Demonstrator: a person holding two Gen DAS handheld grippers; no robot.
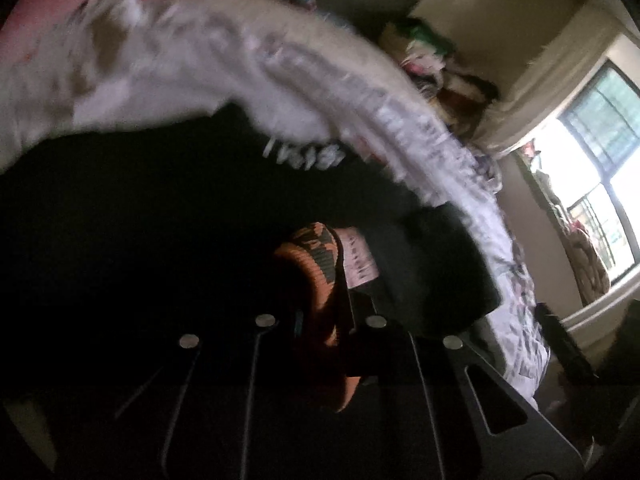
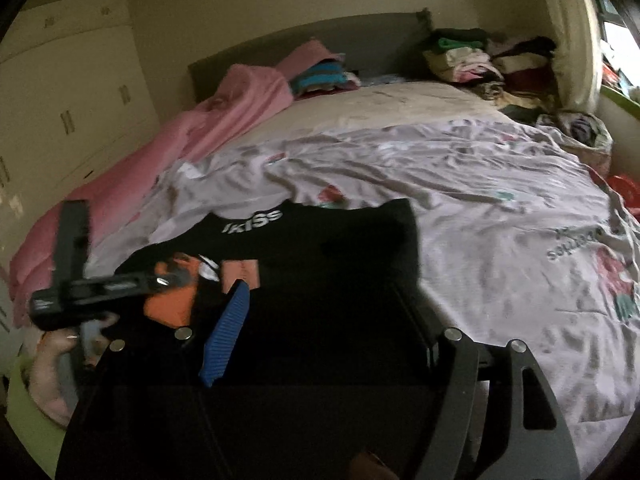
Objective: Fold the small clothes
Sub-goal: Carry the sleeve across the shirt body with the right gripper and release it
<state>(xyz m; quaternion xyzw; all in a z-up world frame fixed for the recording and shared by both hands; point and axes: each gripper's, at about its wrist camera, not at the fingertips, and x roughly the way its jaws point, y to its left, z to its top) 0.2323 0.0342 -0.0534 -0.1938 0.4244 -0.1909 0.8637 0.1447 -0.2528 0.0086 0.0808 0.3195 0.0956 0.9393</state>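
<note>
Left tool (image 2: pixel 176 280) is pinched closed on the black garment (image 2: pixel 320 264), its orange-and-black patterned pads (image 1: pixel 320 276) pressed together over a dark fold, with a pink label (image 1: pixel 360 258) showing just beside them. In the right wrist view this tool reaches in from the left, its black body blurred, and a hand (image 2: pixel 60 344) grips the handle below it. Right tool (image 2: pixel 332 320) stands with its jaws apart over the near part of the same garment: a blue ribbed finger pad (image 2: pixel 226 332) sits on the left and a dark grey finger on the right, and no cloth is seen pressed between them.

That black garment lies spread on the bed (image 2: pixel 480 208), with white lettering (image 2: pixel 252 220) at its far edge and an orange patch (image 2: pixel 172 304) near the left tool. Under it lies a pale lilac sheet with a printed pattern and grey writing. Along the left side of the bed runs a pink blanket (image 2: pixel 200 132). At the headboard (image 2: pixel 340 36) sits a small folded stack in blue and pink, and a larger heap of clothes (image 2: pixel 480 56) fills the far right corner. Cream cupboards (image 2: pixel 68 92) line the left wall. From the left wrist view, heavily blurred, a bright window (image 1: pixel 600 168) appears on the right.
</note>
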